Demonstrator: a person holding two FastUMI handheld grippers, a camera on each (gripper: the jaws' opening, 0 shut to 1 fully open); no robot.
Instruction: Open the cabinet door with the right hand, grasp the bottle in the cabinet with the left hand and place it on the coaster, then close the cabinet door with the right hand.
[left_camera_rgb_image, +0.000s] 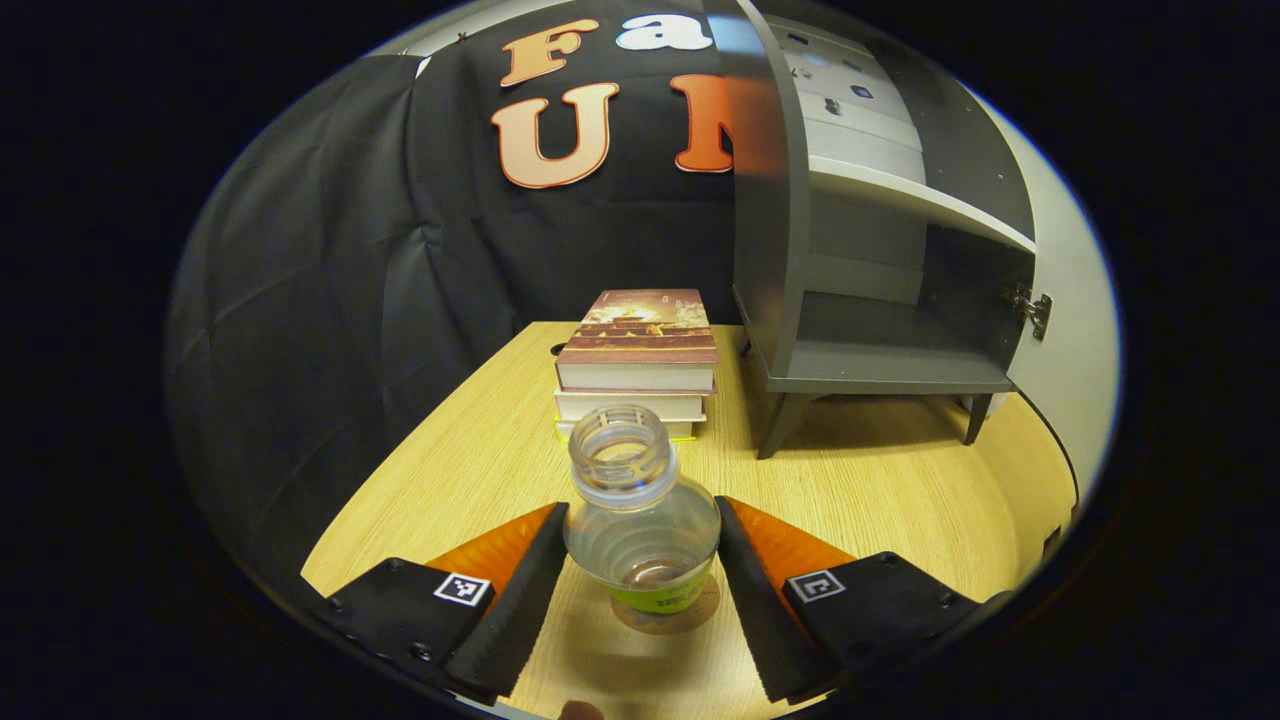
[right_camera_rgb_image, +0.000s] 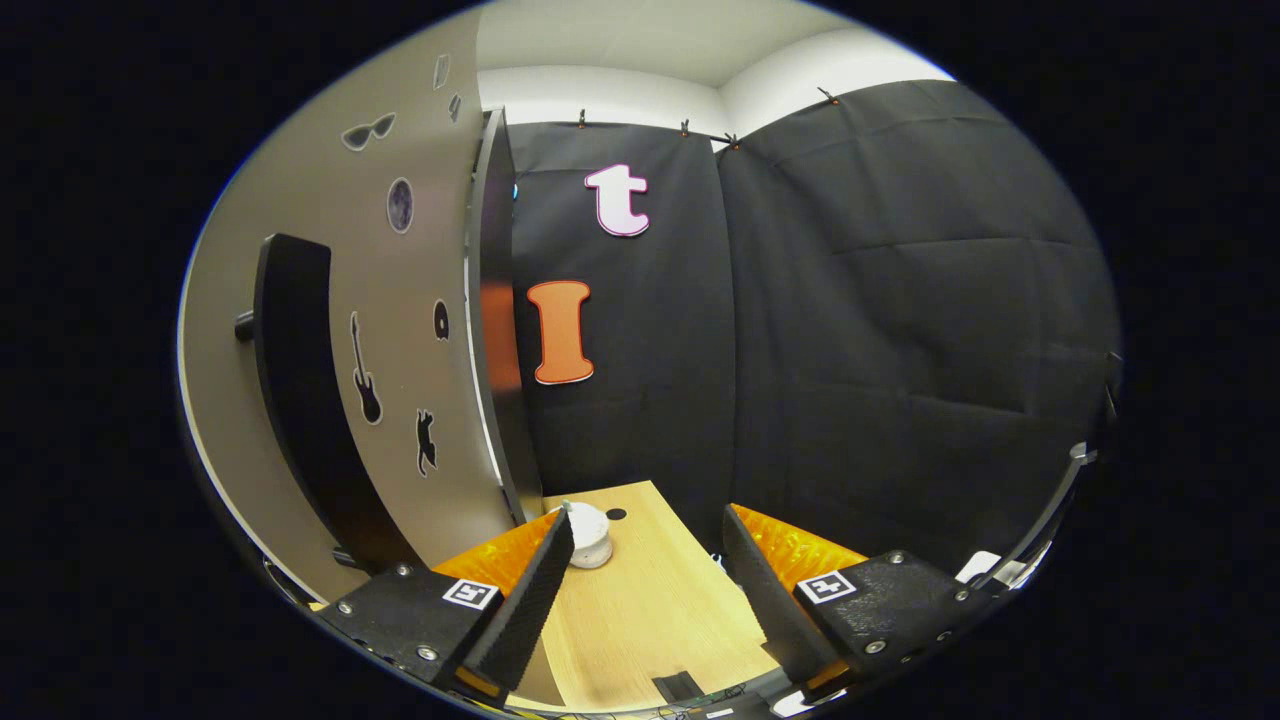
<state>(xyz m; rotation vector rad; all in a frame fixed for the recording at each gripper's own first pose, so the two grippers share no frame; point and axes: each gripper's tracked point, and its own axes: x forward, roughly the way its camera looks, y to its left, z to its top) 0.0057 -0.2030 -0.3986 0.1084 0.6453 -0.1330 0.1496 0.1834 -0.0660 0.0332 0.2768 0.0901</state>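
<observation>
Here the uncapped clear plastic bottle (left_camera_rgb_image: 643, 520) stood upright on the round coaster (left_camera_rgb_image: 668, 612) on the wooden table (left_camera_rgb_image: 880, 490), between the spread fingers of the left gripper (left_camera_rgb_image: 642, 545), which flanked it; whether they pressed it I cannot tell. Behind the bottle lay a stack of books (left_camera_rgb_image: 636, 358); right of that stood the grey cabinet (left_camera_rgb_image: 880, 260), its door (right_camera_rgb_image: 400, 330) open. The right gripper (right_camera_rgb_image: 648, 560) hung open beside that door, holding nothing.

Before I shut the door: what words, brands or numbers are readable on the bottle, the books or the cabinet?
Bottle label: print too small and blurred to read.
Top book cover: title too blurred to read.
Cabinet door stickers: pictures, with no words on them.
No text here is legible.
</observation>
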